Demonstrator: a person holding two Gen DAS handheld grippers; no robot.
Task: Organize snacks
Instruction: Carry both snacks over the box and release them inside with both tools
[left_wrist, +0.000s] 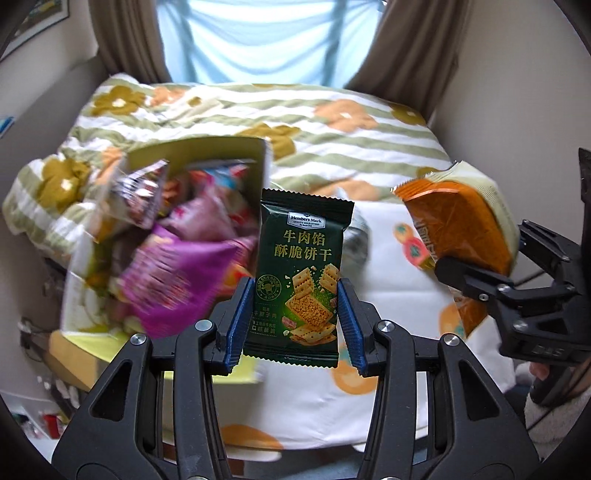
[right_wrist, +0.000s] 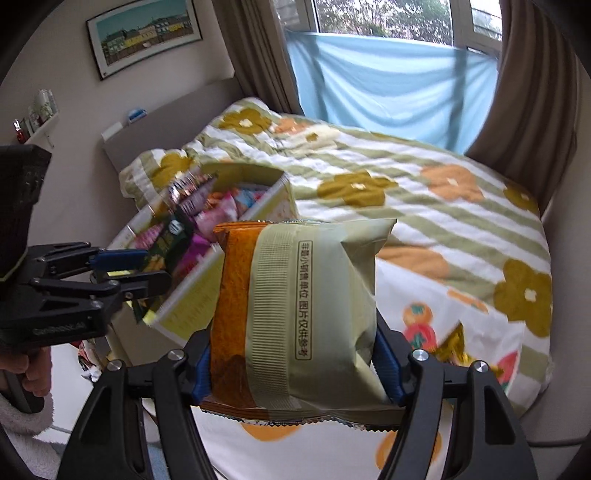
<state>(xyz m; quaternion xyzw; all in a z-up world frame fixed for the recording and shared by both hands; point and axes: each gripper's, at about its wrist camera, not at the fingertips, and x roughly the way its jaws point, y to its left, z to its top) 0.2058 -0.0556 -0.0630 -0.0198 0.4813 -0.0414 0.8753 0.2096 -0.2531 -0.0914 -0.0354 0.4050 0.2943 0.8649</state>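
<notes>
My left gripper (left_wrist: 297, 317) is shut on a dark green cracker packet (left_wrist: 301, 273), held upright above the bed, just right of a yellow-green cardboard box (left_wrist: 258, 162) full of snack packets. My right gripper (right_wrist: 295, 363) is shut on a puffy orange and beige snack bag (right_wrist: 295, 306), held in the air. That bag also shows at the right of the left wrist view (left_wrist: 461, 218). The left gripper with the green packet (right_wrist: 171, 240) shows at the left of the right wrist view, beside the box (right_wrist: 192, 299).
A bed with a flowered, green-striped quilt (left_wrist: 332, 122) and a white orange-print sheet (left_wrist: 399, 288) lies below. A gold wrapper (right_wrist: 454, 343) lies on the sheet. Curtains (right_wrist: 535, 92) and a blue cloth (right_wrist: 388, 85) hang behind. A headboard (right_wrist: 166, 122) is at left.
</notes>
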